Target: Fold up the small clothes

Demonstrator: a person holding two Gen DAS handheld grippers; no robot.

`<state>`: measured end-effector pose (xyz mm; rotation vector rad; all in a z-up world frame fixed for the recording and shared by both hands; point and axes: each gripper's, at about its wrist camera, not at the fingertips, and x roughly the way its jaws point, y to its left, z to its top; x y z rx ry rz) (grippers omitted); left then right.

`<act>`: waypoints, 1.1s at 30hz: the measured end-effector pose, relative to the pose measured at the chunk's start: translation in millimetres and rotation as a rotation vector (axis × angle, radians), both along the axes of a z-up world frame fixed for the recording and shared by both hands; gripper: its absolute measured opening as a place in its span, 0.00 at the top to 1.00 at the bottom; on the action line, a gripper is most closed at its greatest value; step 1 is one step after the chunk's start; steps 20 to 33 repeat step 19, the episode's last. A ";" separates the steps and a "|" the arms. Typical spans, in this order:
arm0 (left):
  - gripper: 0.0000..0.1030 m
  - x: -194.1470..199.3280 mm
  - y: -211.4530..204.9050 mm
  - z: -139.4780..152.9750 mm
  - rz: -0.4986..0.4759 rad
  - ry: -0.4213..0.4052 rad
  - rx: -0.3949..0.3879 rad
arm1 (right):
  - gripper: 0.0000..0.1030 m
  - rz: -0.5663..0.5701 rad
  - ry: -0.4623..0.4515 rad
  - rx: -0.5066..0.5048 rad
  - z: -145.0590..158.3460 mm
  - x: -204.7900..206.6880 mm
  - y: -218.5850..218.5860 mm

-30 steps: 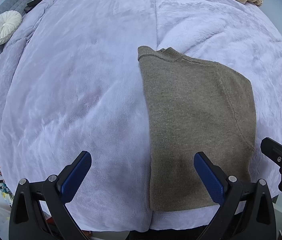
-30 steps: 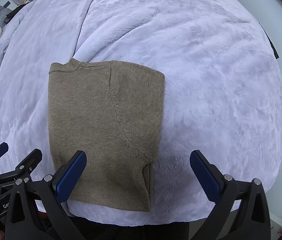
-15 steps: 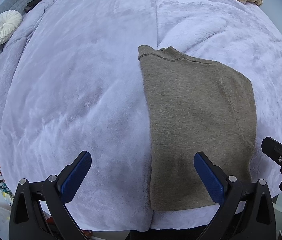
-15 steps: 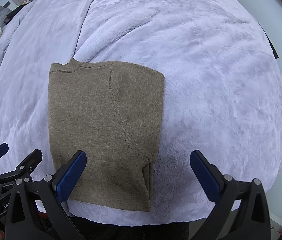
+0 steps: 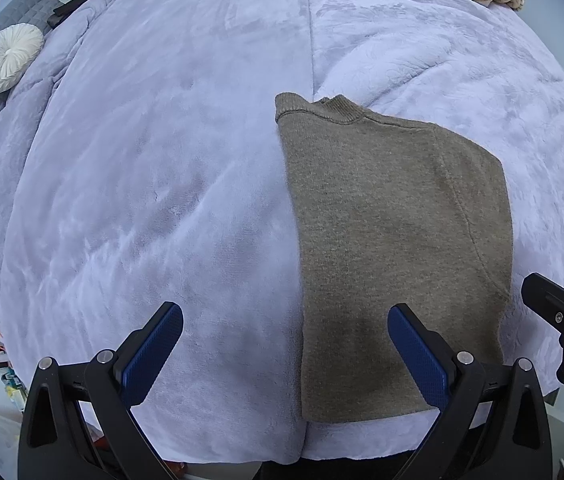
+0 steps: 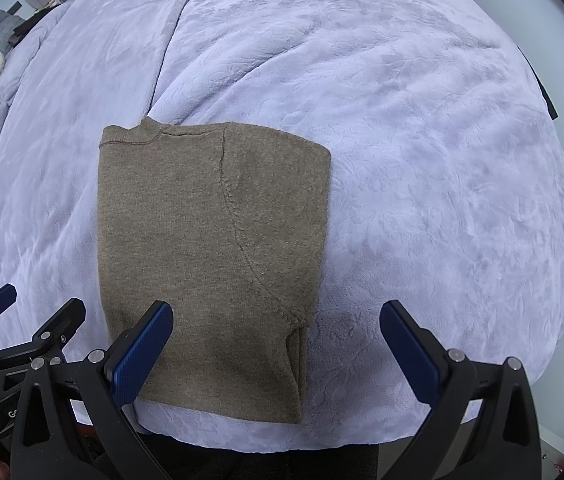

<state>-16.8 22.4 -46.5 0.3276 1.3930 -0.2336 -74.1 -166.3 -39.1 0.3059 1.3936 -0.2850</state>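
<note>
Right wrist: folded sweater [image 6: 206, 248] near blanket [image 6: 421, 160] edge, probably flat; both grippers [image 6: 276, 344] [image 5: 283, 344] agape, empty.

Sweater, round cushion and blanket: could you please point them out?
Sweater [image 6: 210, 248], right wrist view, middle of its top layer.
Round cushion [image 5: 9, 58], left wrist view, its centre.
Blanket [image 5: 154, 168], left wrist view, bare part.

Brown sweater [image 5: 397, 248] lay folded flat on the lavender blanket [image 5: 170, 168] — left tongs [image 5: 282, 340] hung wide open above its near edge, empty.
</note>
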 end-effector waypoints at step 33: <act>0.00 1.6 1.0 4.5 0.004 -0.021 -0.018 | 0.00 -0.003 0.001 -0.002 0.5 0.3 0.2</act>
